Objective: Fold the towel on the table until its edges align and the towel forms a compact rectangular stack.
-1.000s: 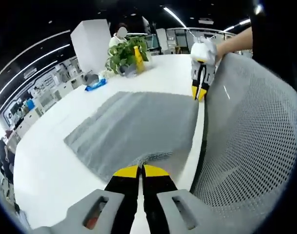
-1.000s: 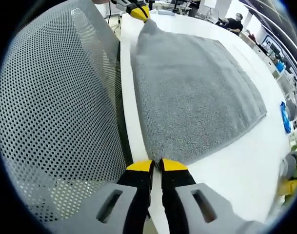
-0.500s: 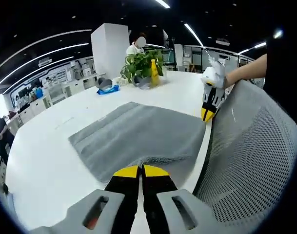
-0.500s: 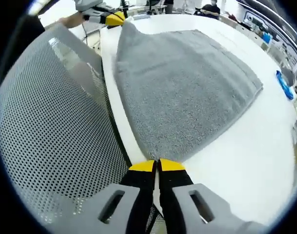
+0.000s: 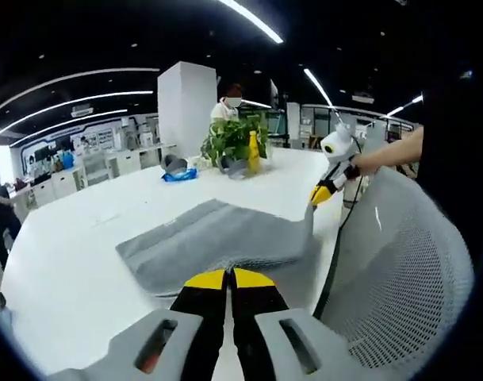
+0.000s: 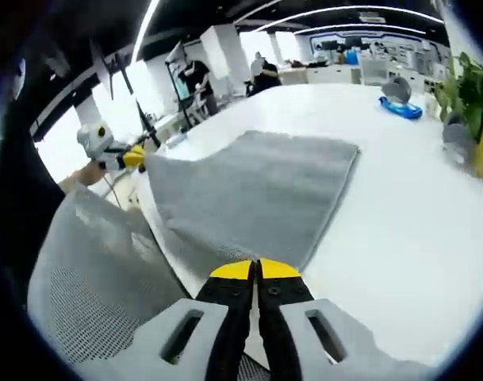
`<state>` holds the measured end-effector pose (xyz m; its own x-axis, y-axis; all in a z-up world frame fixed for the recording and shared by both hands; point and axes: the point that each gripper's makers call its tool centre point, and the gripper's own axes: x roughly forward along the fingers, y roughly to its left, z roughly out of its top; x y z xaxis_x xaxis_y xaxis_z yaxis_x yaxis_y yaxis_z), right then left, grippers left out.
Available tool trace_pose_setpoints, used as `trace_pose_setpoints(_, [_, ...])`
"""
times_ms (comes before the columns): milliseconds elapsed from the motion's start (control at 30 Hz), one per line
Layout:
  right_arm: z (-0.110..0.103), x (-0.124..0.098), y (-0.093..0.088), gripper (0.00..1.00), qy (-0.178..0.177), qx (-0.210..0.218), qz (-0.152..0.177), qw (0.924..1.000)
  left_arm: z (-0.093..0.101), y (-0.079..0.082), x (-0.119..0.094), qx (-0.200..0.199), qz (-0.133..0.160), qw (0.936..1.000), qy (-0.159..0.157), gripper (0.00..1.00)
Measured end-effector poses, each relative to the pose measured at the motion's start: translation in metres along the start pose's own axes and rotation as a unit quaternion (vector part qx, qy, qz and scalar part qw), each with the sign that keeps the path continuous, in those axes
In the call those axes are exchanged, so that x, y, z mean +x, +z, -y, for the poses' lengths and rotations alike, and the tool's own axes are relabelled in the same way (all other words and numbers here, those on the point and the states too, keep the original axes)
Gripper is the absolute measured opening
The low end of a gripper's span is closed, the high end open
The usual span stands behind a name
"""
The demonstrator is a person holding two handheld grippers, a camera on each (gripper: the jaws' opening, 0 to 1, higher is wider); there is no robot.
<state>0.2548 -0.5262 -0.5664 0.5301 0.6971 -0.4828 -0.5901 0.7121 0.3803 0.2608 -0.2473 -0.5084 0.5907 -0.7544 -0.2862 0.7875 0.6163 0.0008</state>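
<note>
Wide white counter [image 5: 74, 262], near edge beside a grey mesh chair back [image 5: 400, 270]. Spread across that near part, the grey towel [image 5: 209, 242]: far portion flat on the surface, near edge raised off it.

Compared with a second ago, near edge now clearly higher; then, both corners low at the counter's rim, cloth almost flat. Now draped up between the two held corners, with a sag along the middle in the right gripper view. Reads as the opening of the first fold: near edge picked up, not yet carried over toward the far edge, no edges aligned yet.

Left gripper [image 5: 228, 277] closed, pinching one near corner of the towel. Right gripper [image 6: 256, 270] closed likewise on the other near corner, seen from the left gripper view as a yellow tip [image 5: 320, 193] with cloth hanging from it.

Beyond the towel: a potted plant [image 5: 233, 143], a yellow bottle [image 5: 254, 152], a small blue object [image 5: 178, 175], well apart from the fold.
</note>
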Motion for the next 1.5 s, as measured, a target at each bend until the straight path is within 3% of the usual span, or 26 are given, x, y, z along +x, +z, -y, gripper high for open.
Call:
trace_pose_setpoints(167, [0.001, -0.014, 0.029, 0.0, 0.017, 0.056, 0.098, 0.9935, 0.002, 0.027, -0.004, -0.021, 0.059, 0.998, -0.013, 0.01])
trace_pose_setpoints(267, [-0.004, -0.025, 0.046, 0.0, 0.055, 0.096, 0.161, 0.9808, 0.006, 0.041, -0.006, -0.044, 0.096, 0.9941, -0.026, 0.01])
trace_pose_setpoints(433, [-0.005, -0.04, 0.059, 0.0, 0.079, 0.131, 0.214, 0.9648, 0.014, 0.052, -0.011, -0.063, 0.121, 0.9897, -0.045, 0.01])
trace_pose_setpoints(767, [-0.042, -0.054, 0.07, 0.0, 0.11, 0.12, 0.243, 0.9564, 0.019, 0.062, -0.023, -0.101, 0.154, 0.9806, -0.067, 0.01])
trace_pose_setpoints(900, [-0.056, -0.062, 0.079, 0.0, 0.118, 0.109, 0.262, 0.9516, 0.015, 0.061, -0.029, -0.112, 0.159, 0.9788, -0.064, 0.01])
trace_pose_setpoints(1167, [-0.076, -0.061, 0.085, 0.0, 0.157, 0.109, 0.265, 0.9451, 0.006, 0.058, -0.038, -0.126, 0.169, 0.976, -0.052, 0.01])
trace_pose_setpoints(1333, [-0.088, -0.063, 0.088, 0.0, 0.184, 0.11, 0.267, 0.9395, -0.004, 0.058, -0.044, -0.153, 0.191, 0.9687, -0.041, 0.01])
trace_pose_setpoints(1433, [-0.08, -0.067, 0.088, 0.0, 0.184, 0.118, 0.273, 0.9369, -0.006, 0.061, -0.048, -0.167, 0.205, 0.9633, -0.044, 0.01])
trace_pose_setpoints(1500, [-0.077, -0.072, 0.09, 0.0, 0.193, 0.126, 0.284, 0.9308, -0.007, 0.065, -0.05, -0.177, 0.22, 0.9582, -0.048, 0.01])
